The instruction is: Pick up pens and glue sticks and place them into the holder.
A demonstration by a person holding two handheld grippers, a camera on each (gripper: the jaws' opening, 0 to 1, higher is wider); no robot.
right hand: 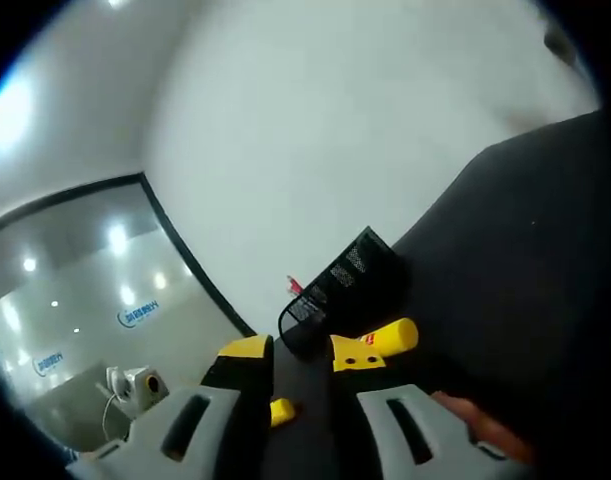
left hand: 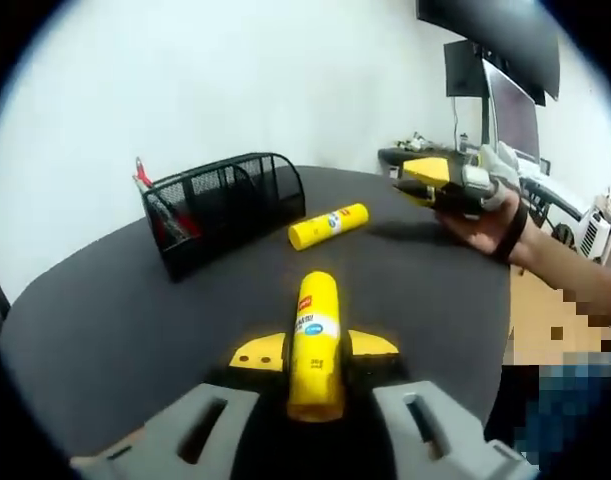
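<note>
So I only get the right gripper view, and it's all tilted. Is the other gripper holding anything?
Observer: Yes, the left gripper is shut on an upright-labelled yellow glue stick.
Operator: And the yellow thing behind my jaw?
Observer: A second glue stick, lying flat on the dark table beside the mesh holder, not touching it.
Operator: What's past the table?
Observer: Dark monitors on a cluttered desk.

The glue stick [left hand: 316,346] label carries a red logo and blue oval, unreadable; blue wall signs [right hand: 135,313] are likewise illegible.
</note>
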